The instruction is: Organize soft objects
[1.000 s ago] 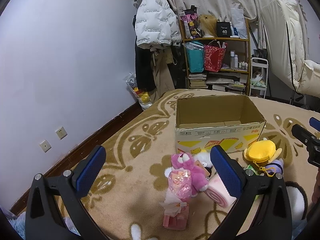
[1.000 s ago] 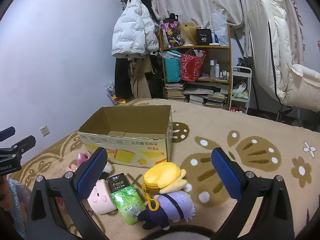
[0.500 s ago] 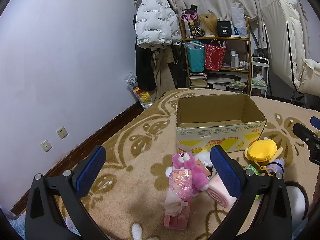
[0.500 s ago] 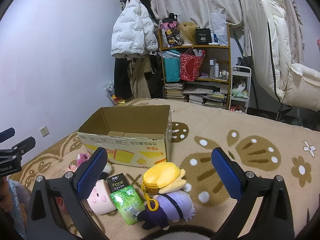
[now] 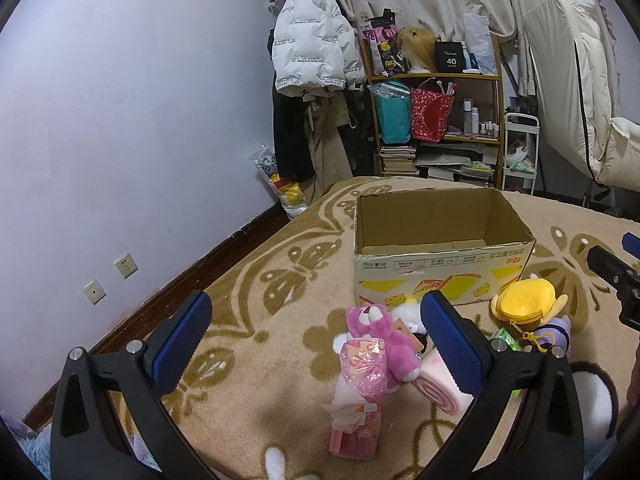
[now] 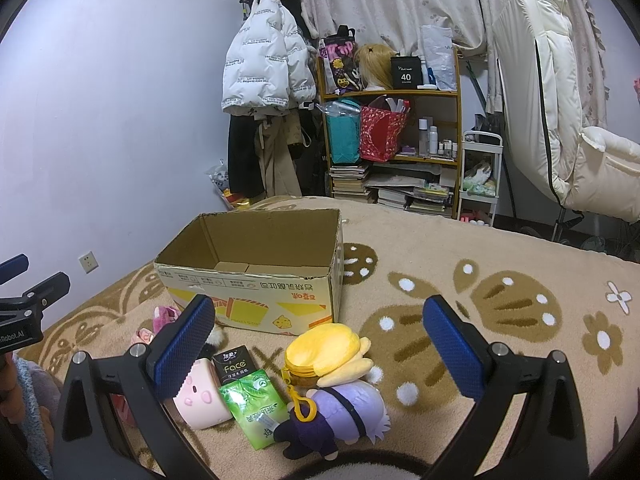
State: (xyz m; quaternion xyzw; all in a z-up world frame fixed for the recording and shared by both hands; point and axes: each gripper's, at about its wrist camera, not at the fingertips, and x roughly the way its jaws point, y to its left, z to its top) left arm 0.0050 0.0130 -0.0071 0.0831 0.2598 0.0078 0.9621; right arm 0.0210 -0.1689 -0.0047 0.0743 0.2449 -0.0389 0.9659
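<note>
pink bear (image 5: 382,334) left view, likely hidden right

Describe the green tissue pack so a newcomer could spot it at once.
Find the open cardboard box on the beige patterned blanket. Just in front of it lies a cluster of soft things; the green tissue pack lies flat between the pink pig-faced cushion and the purple-and-yellow plush. It alone is glossy green, leaf-printed.

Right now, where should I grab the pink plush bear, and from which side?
Grip the pink plush bear across its torso with the left gripper, coming straight down from above; it lies flat, belly up, with a wrapped pink packet against its left side.
</note>
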